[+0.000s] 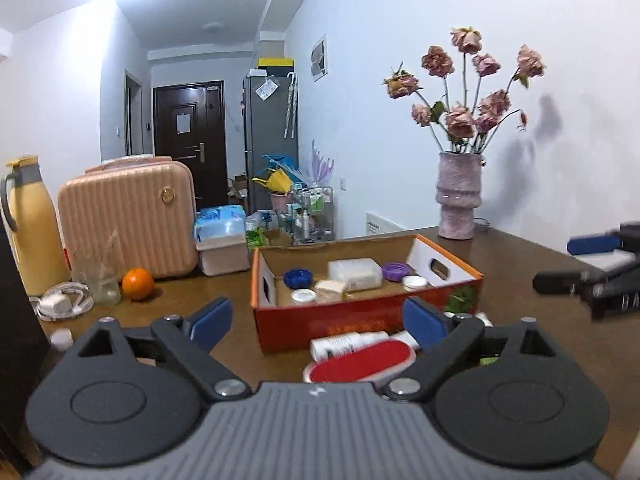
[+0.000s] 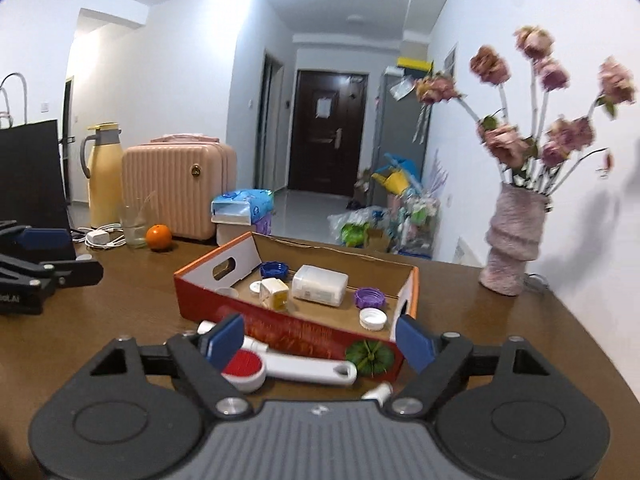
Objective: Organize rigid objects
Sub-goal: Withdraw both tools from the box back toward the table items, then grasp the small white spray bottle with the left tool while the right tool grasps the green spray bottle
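Note:
An open red cardboard box [image 1: 320,320] [image 2: 280,326] sits on the brown table. Inside lie a clear plastic case [image 1: 355,274] [image 2: 320,284], a blue cap [image 1: 297,278] [image 2: 274,269], a purple cap [image 1: 396,271] [image 2: 369,297], white caps [image 1: 415,282] [image 2: 373,318] and a small cream box [image 2: 274,294]. In front of the box lie a white brush with a red pad [image 1: 360,366] [image 2: 288,368] and a white bottle [image 1: 348,344]. My left gripper [image 1: 318,322] is open above the brush. My right gripper [image 2: 320,340] is open above the brush handle.
A pink vase of dried roses [image 1: 458,196] [image 2: 514,240] stands at the back right. At the left are an orange [image 1: 137,284] [image 2: 159,237], a glass [image 1: 98,280], a charger [image 1: 62,300], a yellow jug [image 1: 30,224] and a pink case [image 1: 128,224].

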The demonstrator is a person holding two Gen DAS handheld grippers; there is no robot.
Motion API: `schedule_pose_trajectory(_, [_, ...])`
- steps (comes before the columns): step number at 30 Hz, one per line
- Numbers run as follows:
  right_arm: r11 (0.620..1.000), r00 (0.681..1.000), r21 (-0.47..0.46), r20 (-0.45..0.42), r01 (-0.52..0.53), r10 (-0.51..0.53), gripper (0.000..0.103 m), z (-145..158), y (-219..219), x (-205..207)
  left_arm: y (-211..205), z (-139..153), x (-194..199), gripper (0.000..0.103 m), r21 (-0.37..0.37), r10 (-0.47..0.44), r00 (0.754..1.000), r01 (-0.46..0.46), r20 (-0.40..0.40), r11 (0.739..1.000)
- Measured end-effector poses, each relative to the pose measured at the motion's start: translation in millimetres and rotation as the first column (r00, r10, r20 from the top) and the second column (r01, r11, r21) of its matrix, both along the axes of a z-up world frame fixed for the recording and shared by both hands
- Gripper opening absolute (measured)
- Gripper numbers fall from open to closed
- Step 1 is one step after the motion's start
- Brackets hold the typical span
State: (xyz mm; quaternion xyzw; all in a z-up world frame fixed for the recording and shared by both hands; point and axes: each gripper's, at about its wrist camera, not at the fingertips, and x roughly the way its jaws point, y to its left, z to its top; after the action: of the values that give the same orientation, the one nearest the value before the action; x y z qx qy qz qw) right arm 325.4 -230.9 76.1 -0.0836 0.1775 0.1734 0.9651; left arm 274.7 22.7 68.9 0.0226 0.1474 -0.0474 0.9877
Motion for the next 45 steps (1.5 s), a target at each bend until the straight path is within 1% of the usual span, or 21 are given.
schedule_pose_trajectory(2, [1.000, 1.000, -0.007, 0.010, 0.014, -0.014, 0.087, -15, 3, -21, -4, -8, -15, 0.097, -0.020, -0.015, 1.000, 0.016, 0.008, 1.000])
schedule_pose_trajectory(5, [0.997, 0.998, -0.026, 0.023, 0.067, -0.067, 0.087, -39, 10, -46, -12, -20, -37, 0.099, -0.012, -0.014, 0.999, 0.014, 0.038, 1.000])
schedule_pose_trajectory(7, [0.991, 0.991, -0.008, 0.031, 0.134, -0.133, 0.087, -54, 12, -59, -16, -30, -47, 0.100, -0.021, 0.003, 1.000, -0.003, 0.018, 1.000])
schedule_pose_trajectory(9, [0.987, 0.987, 0.030, 0.006, 0.161, -0.161, 0.087, -67, 10, -69, -22, -39, -54, 0.100, -0.026, 0.015, 1.000, -0.016, -0.023, 1.000])
schedule_pose_trajectory(10, [0.985, 0.986, 0.051, -0.012, 0.165, -0.164, 0.087, -72, 8, -71, -25, -42, -57, 0.100, -0.018, 0.011, 0.999, -0.012, -0.037, 1.000])
schedule_pose_trajectory(12, [0.985, 0.987, 0.074, -0.050, 0.153, -0.150, 0.086, -79, 5, -72, -30, -45, -60, 0.100, 0.003, 0.002, 0.999, -0.002, -0.036, 1.000])
schedule_pose_trajectory(15, [0.987, 0.988, 0.045, -0.045, 0.152, -0.149, 0.086, -84, 4, -70, -35, -47, -59, 0.100, 0.027, 0.012, 1.000, -0.011, -0.021, 1.000])
schedule_pose_trajectory(17, [0.987, 0.988, 0.062, -0.048, 0.151, -0.148, 0.086, -83, 2, -65, -35, -50, -53, 0.100, 0.021, 0.022, 0.999, -0.021, -0.032, 1.000])
schedule_pose_trajectory(19, [0.986, 0.989, 0.080, -0.051, 0.145, -0.141, 0.086, -85, 0, -59, -36, -54, -44, 0.100, 0.026, 0.026, 0.998, -0.024, -0.048, 0.999])
schedule_pose_trajectory(22, [0.986, 0.986, 0.045, -0.051, 0.159, -0.157, 0.085, -90, 5, -47, -37, -58, -29, 0.100, 0.038, 0.046, 0.997, -0.044, -0.063, 0.998])
schedule_pose_trajectory(23, [0.986, 0.986, 0.035, -0.049, 0.160, -0.158, 0.084, -92, 6, -43, -36, -59, -24, 0.100, 0.035, 0.052, 0.996, -0.050, -0.066, 0.998])
schedule_pose_trajectory(26, [0.987, 0.987, 0.044, -0.062, 0.152, -0.149, 0.083, -94, 5, -31, -34, -63, -6, 0.099, 0.018, 0.068, 0.994, -0.066, -0.086, 0.998])
schedule_pose_trajectory(28, [0.988, 0.987, 0.043, -0.062, 0.151, -0.148, 0.083, -94, 4, -21, -34, -68, 7, 0.099, 0.019, 0.069, 0.992, -0.067, -0.110, 0.998])
schedule_pose_trajectory(31, [0.986, 0.984, 0.039, -0.079, 0.160, -0.157, 0.081, -95, 1, -3, -35, -72, 23, 0.098, 0.032, 0.076, 0.989, -0.073, -0.124, 0.997])
schedule_pose_trajectory(35, [0.986, 0.982, 0.034, -0.106, 0.161, -0.157, 0.079, -99, 0, 19, -33, -77, 45, 0.098, 0.029, 0.078, 0.987, -0.075, -0.138, 0.997])
schedule_pose_trajectory(37, [0.987, 0.981, 0.029, -0.119, 0.159, -0.154, 0.078, -100, 1, 31, -30, -76, 59, 0.097, 0.021, 0.063, 0.987, -0.061, -0.146, 0.998])
schedule_pose_trajectory(39, [0.987, 0.980, 0.024, -0.127, 0.156, -0.152, 0.076, -101, 2, 40, -27, -75, 78, 0.097, -0.010, 0.015, 0.988, -0.017, -0.155, 1.000])
schedule_pose_trajectory(40, [0.988, 0.980, 0.021, -0.131, 0.155, -0.151, 0.075, -101, 3, 46, -24, -77, 92, 0.097, -0.028, -0.010, 0.984, 0.005, -0.177, 1.000])
schedule_pose_trajectory(41, [0.988, 0.980, 0.018, -0.134, 0.154, -0.150, 0.073, -102, 4, 51, -22, -79, 110, 0.093, -0.041, -0.022, 0.976, 0.014, -0.216, 0.999])
schedule_pose_trajectory(42, [0.988, 0.979, 0.016, -0.141, 0.154, -0.150, 0.072, -103, 4, 57, -20, -81, 125, 0.087, -0.051, -0.022, 0.970, 0.010, -0.243, 0.999])
schedule_pose_trajectory(45, [0.988, 0.978, 0.016, -0.148, 0.153, -0.149, 0.071, -105, 6, 68, -17, -86, 164, 0.085, -0.061, -0.052, 0.959, 0.036, -0.280, 0.997])
